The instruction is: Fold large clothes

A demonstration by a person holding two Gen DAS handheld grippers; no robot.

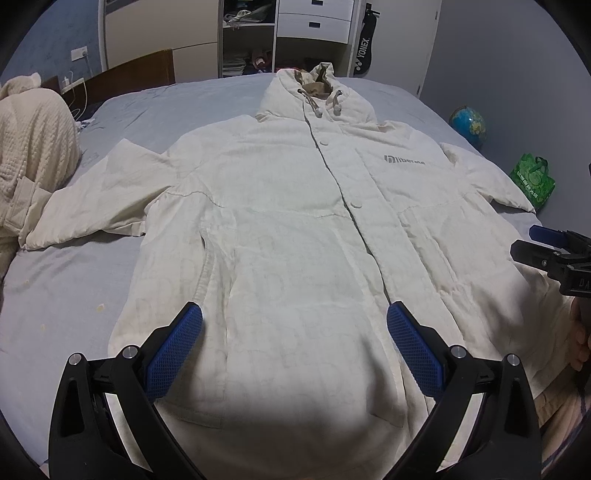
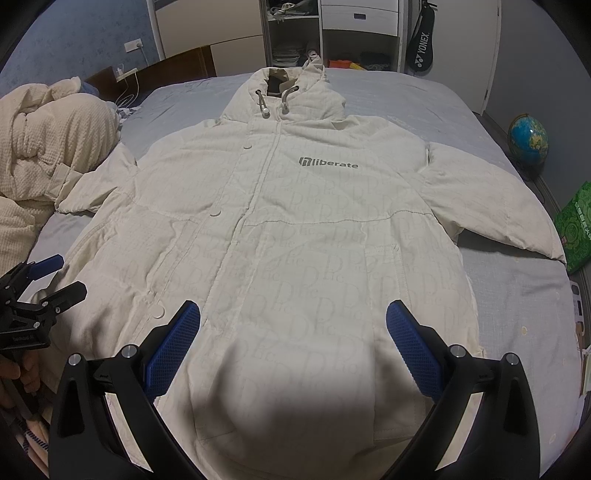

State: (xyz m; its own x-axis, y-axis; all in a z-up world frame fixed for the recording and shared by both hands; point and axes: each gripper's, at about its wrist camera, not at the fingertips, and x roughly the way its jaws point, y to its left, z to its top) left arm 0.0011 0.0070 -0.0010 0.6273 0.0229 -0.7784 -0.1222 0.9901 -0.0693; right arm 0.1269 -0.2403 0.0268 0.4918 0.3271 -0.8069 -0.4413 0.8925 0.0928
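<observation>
A large cream hooded jacket (image 1: 288,221) lies face up and spread flat on the bed, hood at the far end, sleeves out to both sides. A grey "liberate" logo (image 2: 328,162) marks its chest. My left gripper (image 1: 294,317) hovers open above the lower left half of the jacket, holding nothing. My right gripper (image 2: 293,315) hovers open over the lower right half (image 2: 314,280), also empty. Each gripper shows at the edge of the other's view: the right one (image 1: 543,247) and the left one (image 2: 55,277), both open.
The bed has a pale blue sheet (image 1: 66,291). A cream knitted blanket (image 1: 33,147) is heaped at the left. A globe (image 2: 528,138) and a green bag (image 2: 576,225) sit on the floor at the right. Shelves and drawers (image 1: 314,22) stand beyond the bed.
</observation>
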